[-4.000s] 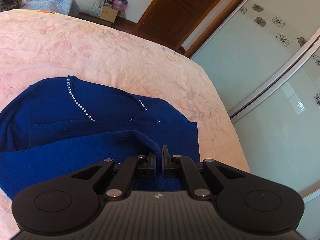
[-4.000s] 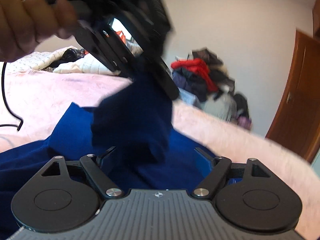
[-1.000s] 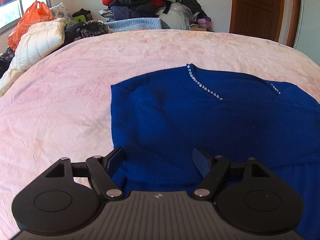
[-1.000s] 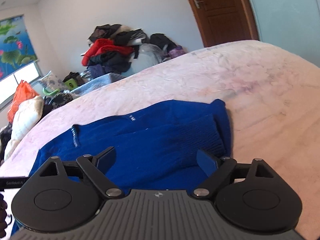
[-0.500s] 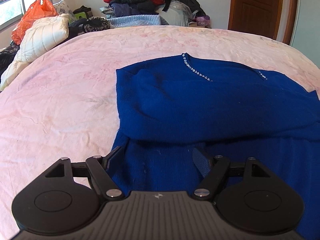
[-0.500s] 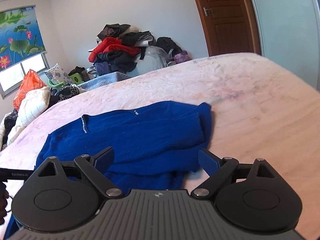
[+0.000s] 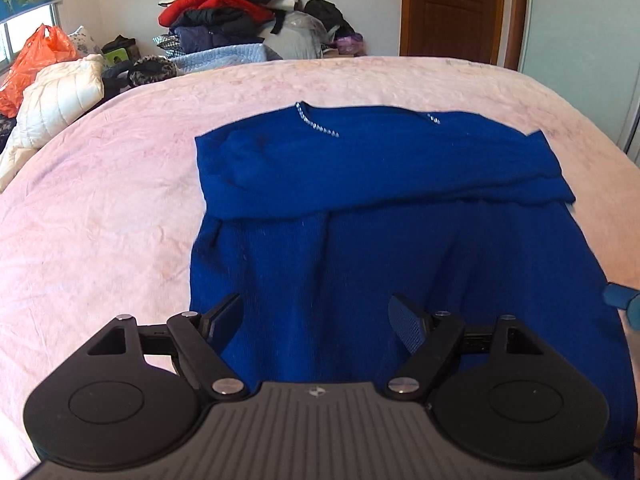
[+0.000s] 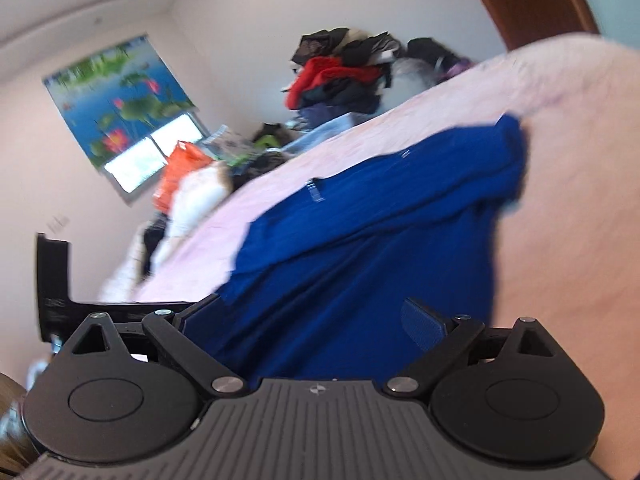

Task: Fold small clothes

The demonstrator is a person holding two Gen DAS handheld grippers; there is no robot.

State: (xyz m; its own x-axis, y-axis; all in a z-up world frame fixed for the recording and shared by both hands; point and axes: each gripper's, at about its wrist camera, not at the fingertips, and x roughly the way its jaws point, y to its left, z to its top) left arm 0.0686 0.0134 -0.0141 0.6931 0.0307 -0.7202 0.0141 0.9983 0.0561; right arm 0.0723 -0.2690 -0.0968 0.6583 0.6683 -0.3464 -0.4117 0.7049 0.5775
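Left wrist view: left gripper (image 7: 316, 322) fingers apart and empty, just widened, over the blue sweater (image 7: 380, 208) on the pink bed (image 7: 100, 200). Right gripper (image 8: 316, 318) likewise (picture blurred). No readable writing; orange bag (image 7: 34, 60) contents hidden.

The blue sweater (image 7: 400, 248) is matt knitted cloth with shiny beads at the neckline. The pink bedspread (image 7: 100, 220) looks soft and crinkled. The door (image 7: 452, 8) is glossy brown wood.
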